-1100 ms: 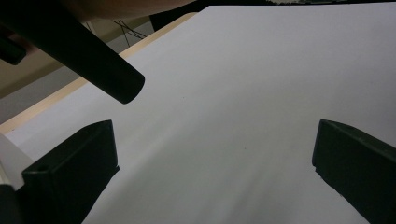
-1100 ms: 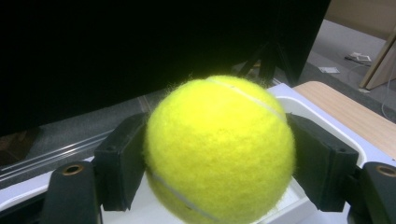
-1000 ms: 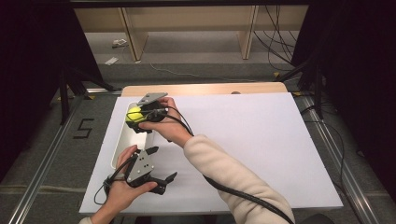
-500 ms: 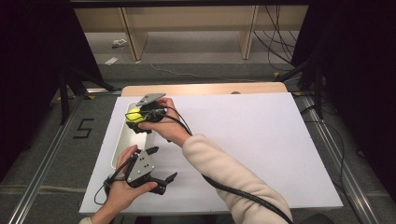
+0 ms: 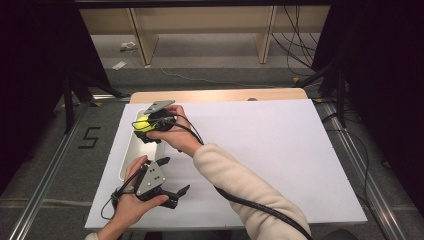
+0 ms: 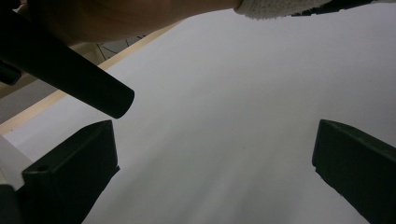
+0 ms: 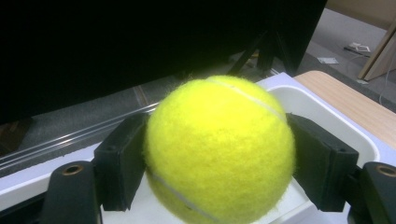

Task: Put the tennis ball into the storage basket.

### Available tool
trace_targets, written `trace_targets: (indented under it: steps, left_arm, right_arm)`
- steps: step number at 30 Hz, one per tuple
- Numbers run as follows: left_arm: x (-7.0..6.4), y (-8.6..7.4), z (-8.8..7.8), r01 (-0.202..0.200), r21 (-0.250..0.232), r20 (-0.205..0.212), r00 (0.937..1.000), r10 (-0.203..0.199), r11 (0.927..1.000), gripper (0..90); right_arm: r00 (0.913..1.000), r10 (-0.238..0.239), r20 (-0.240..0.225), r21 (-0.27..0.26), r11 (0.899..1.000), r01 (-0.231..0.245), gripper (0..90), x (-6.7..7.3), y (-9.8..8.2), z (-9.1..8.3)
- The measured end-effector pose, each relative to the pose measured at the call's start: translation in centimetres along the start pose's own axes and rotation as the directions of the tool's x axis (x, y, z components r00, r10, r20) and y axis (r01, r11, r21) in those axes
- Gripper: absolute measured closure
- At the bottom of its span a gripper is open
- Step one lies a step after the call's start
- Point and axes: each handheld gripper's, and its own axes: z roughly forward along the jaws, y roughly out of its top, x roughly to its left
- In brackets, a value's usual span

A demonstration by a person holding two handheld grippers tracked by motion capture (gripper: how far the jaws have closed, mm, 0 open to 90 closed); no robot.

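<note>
Right gripper (image 5: 146, 131) jaws clenched on tennis ball (image 7: 219, 149) over white tray (image 5: 131, 155), left gripper (image 5: 167, 192) jaws released above white table sheet (image 5: 280, 150)

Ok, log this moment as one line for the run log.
right claw: shut on tennis ball | ball: above white tray at table's left | left claw: open, nothing between jaws, over white table sheet

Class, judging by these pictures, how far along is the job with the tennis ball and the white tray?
Done: the right tool has gripped the tennis ball. In hand: it holds the ball above the white tray. Left: lowering and releasing it, probably. The left tool is open over the table.
</note>
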Motion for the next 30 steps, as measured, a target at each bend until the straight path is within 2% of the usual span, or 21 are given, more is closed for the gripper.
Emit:
trace_targets:
  steps: [30]
  left_arm:
    - [0.0,0.0,0.0,0.000,-0.001,0.002,1.0000,0.000,1.0000,0.0]
  right_arm:
    - [0.9999,0.006,0.016,0.018,1.000,-0.006,26.5,-0.2,-0.3,1.2]
